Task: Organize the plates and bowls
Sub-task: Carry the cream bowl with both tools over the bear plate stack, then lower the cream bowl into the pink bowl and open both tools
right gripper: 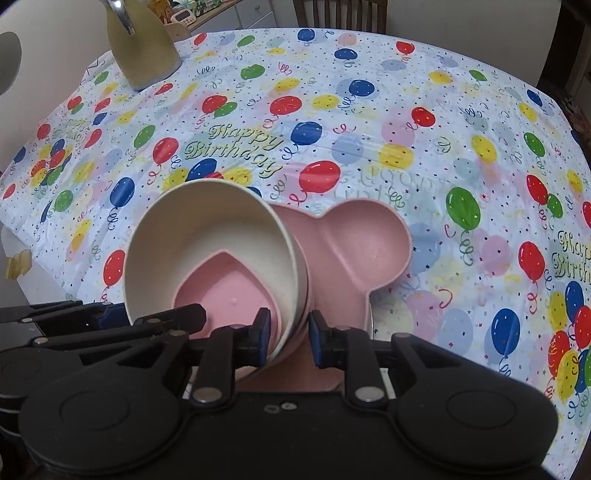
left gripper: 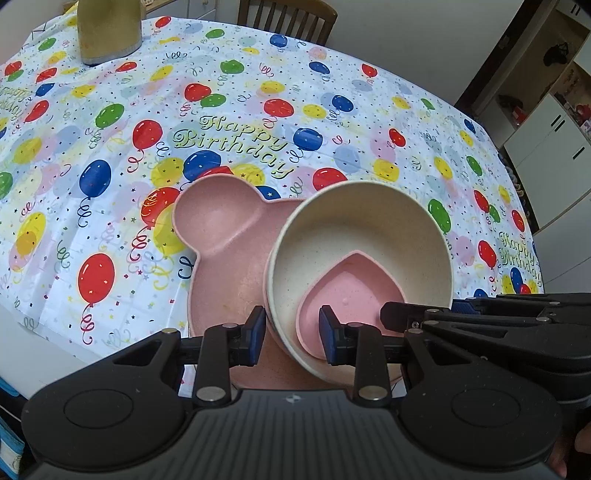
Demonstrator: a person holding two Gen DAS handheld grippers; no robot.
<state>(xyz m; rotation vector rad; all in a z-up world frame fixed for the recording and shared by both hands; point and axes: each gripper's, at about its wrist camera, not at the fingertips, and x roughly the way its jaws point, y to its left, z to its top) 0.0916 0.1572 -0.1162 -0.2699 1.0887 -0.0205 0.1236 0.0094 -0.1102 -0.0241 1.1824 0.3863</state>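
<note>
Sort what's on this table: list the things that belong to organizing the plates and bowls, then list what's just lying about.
Job:
pink bear-shaped plate
cream bowl, stacked on it with another bowl under it
pink heart-shaped dish, inside the cream bowl

Lying about:
gold jug
balloon tablecloth
wooden chair

The tablecloth [left gripper: 110, 155] is glossy, creased plastic film. The pink plate [left gripper: 221, 236], cream bowl [left gripper: 369, 229] and small pink dish [left gripper: 351, 284] look matt, finely speckled plastic. The upper-left jug [left gripper: 107, 29] is dull.
</note>
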